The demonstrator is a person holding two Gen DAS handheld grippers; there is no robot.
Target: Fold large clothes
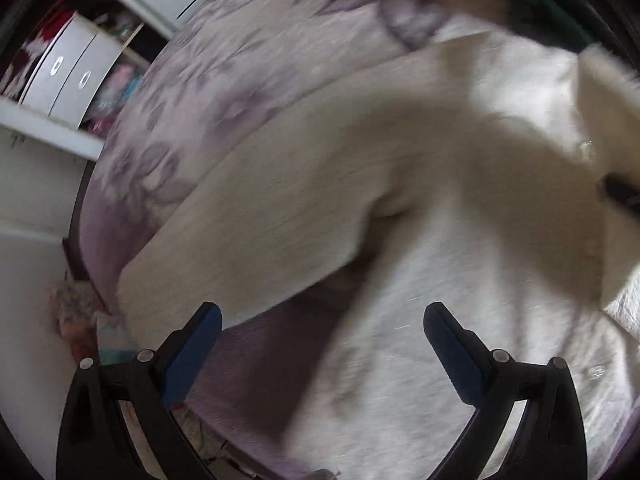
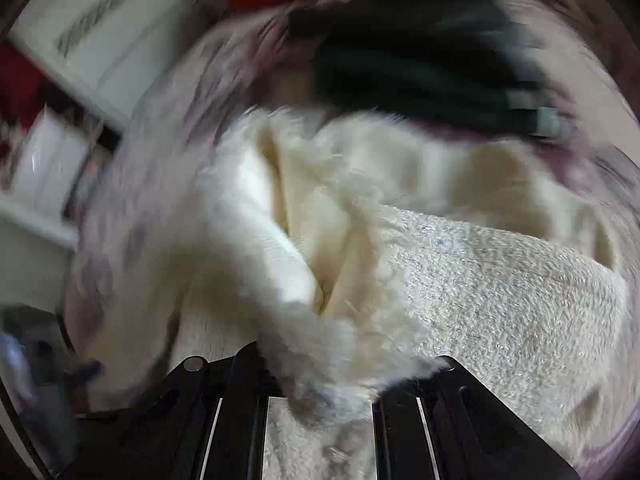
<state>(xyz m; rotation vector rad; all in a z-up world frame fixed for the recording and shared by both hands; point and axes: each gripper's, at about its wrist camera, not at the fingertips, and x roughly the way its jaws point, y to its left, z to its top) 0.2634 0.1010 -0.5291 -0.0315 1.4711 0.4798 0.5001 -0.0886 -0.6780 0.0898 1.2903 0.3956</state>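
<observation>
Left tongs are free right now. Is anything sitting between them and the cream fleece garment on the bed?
Nothing visible. The left tongs hang open directly over the cream fleece garment, with only air between. The dark green clothes lie at the garment's far edge, off that path. The right tongs are shut on a fluffy fold of it.

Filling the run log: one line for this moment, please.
task: fold large clothes | left gripper: open, empty, above cream fleece garment | right gripper: shut on cream fleece garment edge | surface: purple floral bedspread
</observation>
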